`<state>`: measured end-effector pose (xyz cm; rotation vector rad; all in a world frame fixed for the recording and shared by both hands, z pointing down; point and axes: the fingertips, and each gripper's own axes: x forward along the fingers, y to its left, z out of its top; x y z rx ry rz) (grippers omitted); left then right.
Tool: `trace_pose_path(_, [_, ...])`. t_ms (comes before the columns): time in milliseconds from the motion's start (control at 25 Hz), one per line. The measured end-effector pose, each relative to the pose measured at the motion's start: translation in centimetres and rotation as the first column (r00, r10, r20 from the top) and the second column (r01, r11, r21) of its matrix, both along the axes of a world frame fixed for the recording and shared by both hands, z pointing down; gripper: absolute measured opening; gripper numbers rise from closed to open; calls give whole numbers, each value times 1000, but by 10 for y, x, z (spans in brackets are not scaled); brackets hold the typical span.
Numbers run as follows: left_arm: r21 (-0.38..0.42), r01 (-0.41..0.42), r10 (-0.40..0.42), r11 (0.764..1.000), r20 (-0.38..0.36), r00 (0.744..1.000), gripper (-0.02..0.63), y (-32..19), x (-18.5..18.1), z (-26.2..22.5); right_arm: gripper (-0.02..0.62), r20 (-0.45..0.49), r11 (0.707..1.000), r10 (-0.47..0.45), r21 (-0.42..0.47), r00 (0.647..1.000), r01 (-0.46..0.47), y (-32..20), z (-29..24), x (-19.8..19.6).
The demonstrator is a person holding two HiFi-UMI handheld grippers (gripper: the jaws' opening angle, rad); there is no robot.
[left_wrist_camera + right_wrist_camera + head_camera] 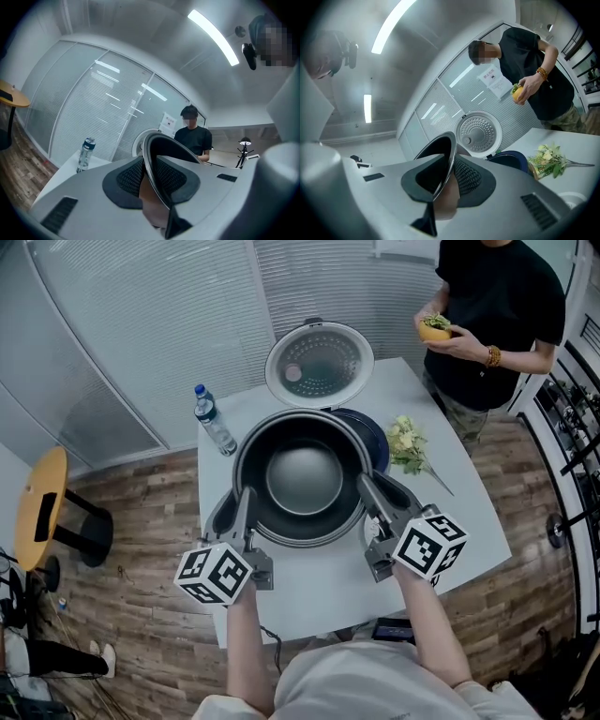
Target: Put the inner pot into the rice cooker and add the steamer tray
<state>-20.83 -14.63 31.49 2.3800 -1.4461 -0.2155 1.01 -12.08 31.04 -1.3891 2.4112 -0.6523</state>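
White table (450, 521) carries open rice cooker (375, 442); inner pot (302, 479) hangs close by it, left gripper (246, 507) and right gripper (368, 488) pinching opposite rim edges. Judged rigid, slick, weighty: rim grip suits.

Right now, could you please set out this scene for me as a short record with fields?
held item: dark round metal inner pot, rim clamped on opposite sides
left hand-held gripper: shut on pot rim
right hand-held gripper: shut on pot rim
cooker: dark blue rice cooker, mostly hidden behind pot, perforated round lid open
surface: white table, also bearing clear plastic water bottle and pale flower bunch
bystander: person in black shirt beyond table
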Motion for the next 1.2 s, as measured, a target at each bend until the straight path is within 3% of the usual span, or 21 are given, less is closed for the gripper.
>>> trace_pose_path(840, [31, 3, -3, 1000, 19, 1000, 84, -58, 48, -16, 75, 19, 1000, -1, 14, 1000, 1, -60, -3, 48])
trace_pose_path(1200, [30, -21, 22, 999, -13, 1000, 83, -78, 70, -12, 75, 23, 1000, 14, 4, 1000, -14, -76, 1, 70])
